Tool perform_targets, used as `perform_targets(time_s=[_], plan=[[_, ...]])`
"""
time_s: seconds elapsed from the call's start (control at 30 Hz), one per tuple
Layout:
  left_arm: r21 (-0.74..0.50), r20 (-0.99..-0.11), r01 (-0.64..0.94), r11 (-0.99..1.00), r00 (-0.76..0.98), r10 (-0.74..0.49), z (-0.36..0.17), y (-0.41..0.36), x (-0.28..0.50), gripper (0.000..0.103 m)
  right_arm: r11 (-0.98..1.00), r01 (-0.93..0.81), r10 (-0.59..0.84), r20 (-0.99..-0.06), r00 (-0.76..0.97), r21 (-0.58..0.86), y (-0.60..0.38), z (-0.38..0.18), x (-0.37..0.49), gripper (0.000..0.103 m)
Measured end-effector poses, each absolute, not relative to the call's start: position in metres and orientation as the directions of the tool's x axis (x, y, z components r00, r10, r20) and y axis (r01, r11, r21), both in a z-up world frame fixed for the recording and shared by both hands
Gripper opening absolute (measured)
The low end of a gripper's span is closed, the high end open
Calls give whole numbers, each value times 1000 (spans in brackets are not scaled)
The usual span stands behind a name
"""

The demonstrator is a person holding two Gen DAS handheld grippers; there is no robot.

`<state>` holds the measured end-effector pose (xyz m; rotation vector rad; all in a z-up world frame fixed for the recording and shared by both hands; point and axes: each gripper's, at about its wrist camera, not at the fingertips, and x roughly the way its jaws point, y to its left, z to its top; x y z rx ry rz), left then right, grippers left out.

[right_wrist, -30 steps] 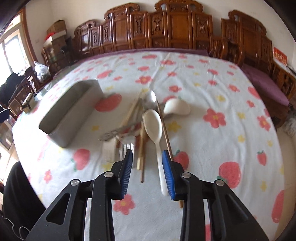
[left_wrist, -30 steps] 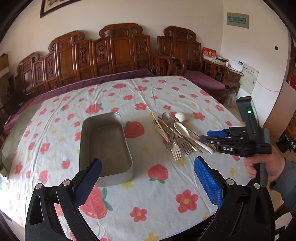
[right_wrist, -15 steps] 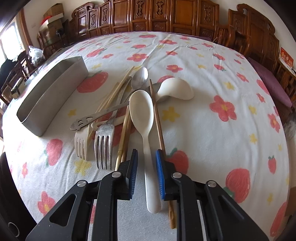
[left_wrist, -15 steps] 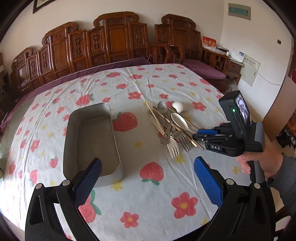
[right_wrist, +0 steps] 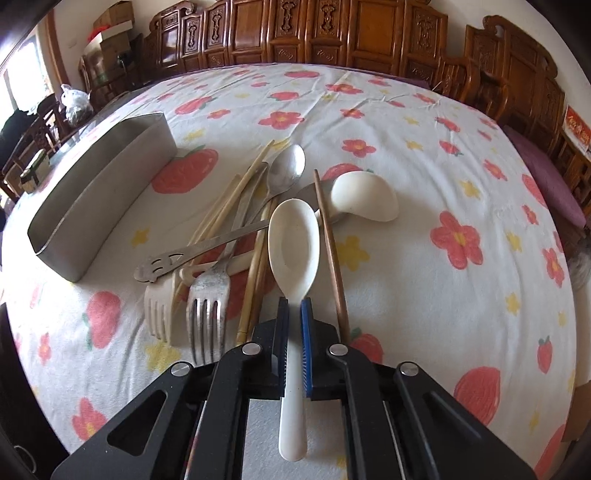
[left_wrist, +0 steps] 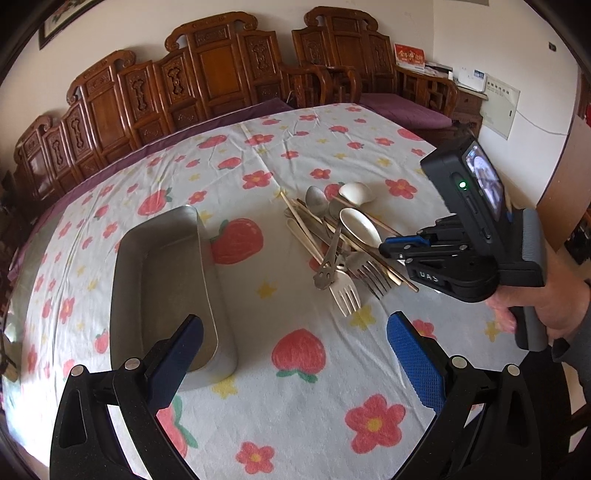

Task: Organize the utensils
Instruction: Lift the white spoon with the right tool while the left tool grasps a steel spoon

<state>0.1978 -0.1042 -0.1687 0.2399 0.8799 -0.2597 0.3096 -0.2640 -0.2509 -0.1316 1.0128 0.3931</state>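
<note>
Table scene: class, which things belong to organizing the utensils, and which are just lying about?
Job: white spoon clamped in right gripper; forks; chopsticks; metal spoon; metal tray; open left gripper.
Lying about: wooden chairs; plastic bag; cardboard boxes.

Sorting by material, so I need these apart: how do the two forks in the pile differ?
The cream fork is pale, matte and plastic-looking; the metal fork is silvery and reflective. The cream fork lies nearer the metal tray; the metal fork lies nearer the right gripper. Both lie flat on the tablecloth, tines toward the camera.
</note>
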Motion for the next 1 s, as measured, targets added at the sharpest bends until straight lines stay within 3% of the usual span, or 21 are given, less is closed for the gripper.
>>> perform_targets(time_s=[0.1, 0.37, 0.73, 1.0], plan=[[134, -780, 332, 934, 617, -108, -171, -110, 206, 96, 919, -385, 279, -830, 483, 85, -268, -233, 308, 7], [125, -815, 396, 910, 564, -134, -183, -136, 241, 80, 927, -353, 306, -797, 520, 125, -296, -201, 315, 7], [35, -871, 440, 897, 454, -188, -210, -169, 299, 47, 945, -293, 287, -797, 532, 144, -327, -201, 327, 8], [63, -903, 467, 882, 403, -149, -226, -185, 325, 21, 945, -284, 297, -792, 534, 162, -334, -199, 330, 8]])
